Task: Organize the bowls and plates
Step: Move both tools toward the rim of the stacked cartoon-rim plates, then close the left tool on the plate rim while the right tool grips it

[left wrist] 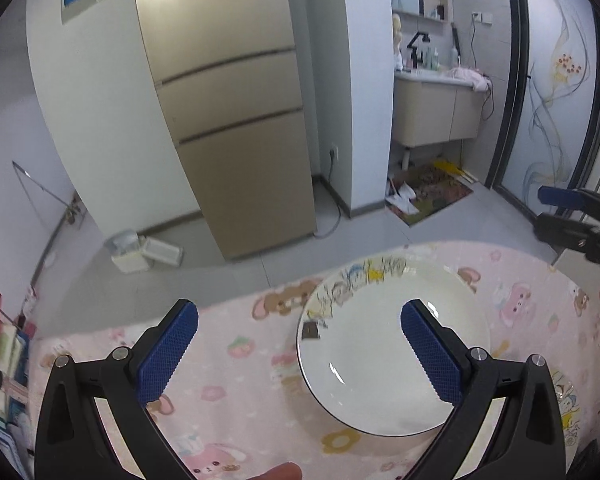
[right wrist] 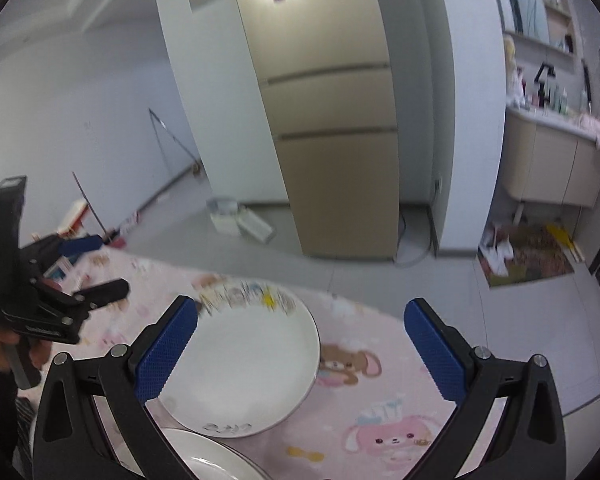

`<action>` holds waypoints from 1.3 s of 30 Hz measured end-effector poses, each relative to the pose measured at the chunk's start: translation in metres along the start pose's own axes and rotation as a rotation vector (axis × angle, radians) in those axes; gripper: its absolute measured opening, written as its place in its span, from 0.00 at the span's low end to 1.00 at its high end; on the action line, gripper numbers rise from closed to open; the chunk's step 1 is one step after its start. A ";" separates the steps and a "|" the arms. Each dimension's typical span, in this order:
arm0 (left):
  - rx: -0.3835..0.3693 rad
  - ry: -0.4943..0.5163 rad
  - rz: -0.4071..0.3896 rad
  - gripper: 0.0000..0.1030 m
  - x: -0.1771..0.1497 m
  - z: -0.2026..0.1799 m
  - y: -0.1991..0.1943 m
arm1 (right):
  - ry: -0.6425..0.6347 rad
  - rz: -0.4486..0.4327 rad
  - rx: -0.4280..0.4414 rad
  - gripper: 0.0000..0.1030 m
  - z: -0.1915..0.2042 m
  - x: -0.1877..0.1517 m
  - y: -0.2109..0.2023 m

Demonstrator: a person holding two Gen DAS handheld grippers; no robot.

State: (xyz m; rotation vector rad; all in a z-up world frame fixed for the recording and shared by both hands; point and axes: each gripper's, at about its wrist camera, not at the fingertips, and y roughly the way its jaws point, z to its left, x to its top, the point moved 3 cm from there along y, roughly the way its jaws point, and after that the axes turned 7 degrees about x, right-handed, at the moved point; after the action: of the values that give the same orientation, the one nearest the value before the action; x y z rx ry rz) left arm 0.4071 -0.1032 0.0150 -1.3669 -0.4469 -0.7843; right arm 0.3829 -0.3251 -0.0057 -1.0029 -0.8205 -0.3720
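A white plate [left wrist: 380,360] with cartoon drawings on its far rim lies on the table with the pink cartoon cloth [left wrist: 228,360]. My left gripper [left wrist: 300,352] is open above it, its right finger over the plate's middle and its left finger over the cloth. My right gripper [left wrist: 548,214] hovers open at the far right. In the right wrist view the same plate [right wrist: 252,360] lies under my right gripper's [right wrist: 300,352] left finger. A second white dish [right wrist: 204,460] shows at the bottom edge. A hand holds the left gripper [right wrist: 100,266] open at the left.
A tall beige fridge [left wrist: 228,120] stands beyond the table's far edge, with a white bin [left wrist: 128,252] on the grey floor beside it. A bathroom vanity [left wrist: 436,108] and a patterned mat [left wrist: 432,192] lie at the back right. Boxes [left wrist: 0,340] crowd the left.
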 end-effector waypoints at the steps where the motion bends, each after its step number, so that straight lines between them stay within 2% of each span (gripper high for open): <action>1: -0.007 -0.007 0.013 1.00 -0.003 0.000 0.006 | 0.006 0.026 -0.003 1.00 -0.002 -0.003 0.006; 6: 0.035 0.035 0.040 1.00 -0.015 -0.009 0.031 | -0.033 0.093 0.036 1.00 0.000 -0.019 0.023; 10: -0.050 0.002 0.095 1.00 -0.027 -0.013 0.046 | -0.010 0.140 0.080 1.00 -0.007 -0.027 0.039; 14: -0.109 -0.029 0.185 1.00 -0.043 -0.017 0.066 | 0.044 0.177 0.110 0.99 -0.021 -0.038 0.052; 16: -0.128 -0.052 0.194 0.97 -0.047 -0.016 0.071 | 0.082 0.182 0.118 0.86 -0.030 -0.041 0.058; 17: -0.131 -0.062 0.198 0.90 -0.049 -0.016 0.073 | 0.112 0.186 0.135 0.69 -0.036 -0.043 0.061; 18: -0.132 -0.068 0.205 0.86 -0.050 -0.017 0.075 | 0.133 0.193 0.147 0.48 -0.040 -0.043 0.066; 19: -0.132 -0.072 0.210 0.84 -0.051 -0.017 0.077 | 0.151 0.204 0.159 0.37 -0.043 -0.045 0.070; 20: -0.128 -0.073 0.208 0.77 -0.052 -0.017 0.078 | 0.160 0.214 0.171 0.21 -0.044 -0.046 0.074; 24: -0.126 -0.093 0.222 0.58 -0.058 -0.014 0.085 | 0.186 0.240 0.221 0.21 -0.048 -0.050 0.085; 30: -0.166 -0.145 0.258 0.45 -0.067 -0.008 0.099 | 0.157 0.252 0.255 0.22 -0.044 -0.051 0.093; 35: -0.181 -0.171 0.268 0.43 -0.071 -0.005 0.107 | 0.184 0.267 0.273 0.22 -0.045 -0.053 0.101; 37: -0.196 -0.169 0.262 0.32 -0.070 -0.006 0.107 | 0.174 0.285 0.272 0.22 -0.046 -0.054 0.105; 39: -0.207 -0.176 0.257 0.30 -0.070 -0.008 0.108 | 0.191 0.284 0.295 0.21 -0.049 -0.055 0.107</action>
State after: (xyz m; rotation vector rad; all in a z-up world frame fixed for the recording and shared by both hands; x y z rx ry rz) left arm 0.4363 -0.0928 -0.1098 -1.6574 -0.3233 -0.5105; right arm 0.4349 -0.3168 -0.1247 -0.7799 -0.5314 -0.0958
